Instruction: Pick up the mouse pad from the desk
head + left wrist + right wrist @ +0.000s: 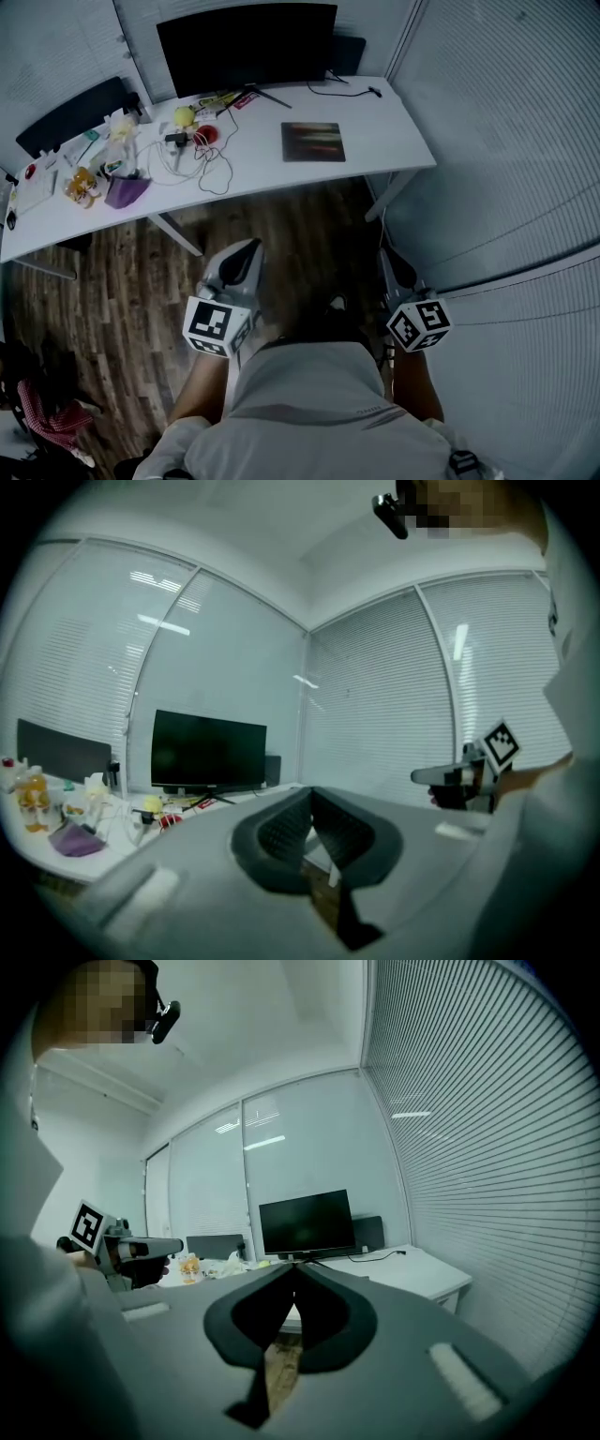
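The mouse pad [312, 142], a dark rectangle with coloured streaks, lies flat on the white desk [394, 131], right of centre. Both grippers hover over the wooden floor, well short of the desk's front edge. My left gripper [247, 249] is shut with nothing in it, its jaws meeting at a point [311, 792]. My right gripper [384, 257] is shut and empty too [295, 1267]. Each gripper shows in the other's view, the right gripper [459, 775] and the left gripper [141, 1249]. The pad itself is hidden behind the jaws in both gripper views.
A black monitor [246, 42] stands at the desk's back. Cables [202, 155], a yellow ball [184, 115], a purple cloth [126, 190] and small items crowd the desk's left half. Desk legs [178, 234] stand below. Blinds cover the wall on the right [506, 141].
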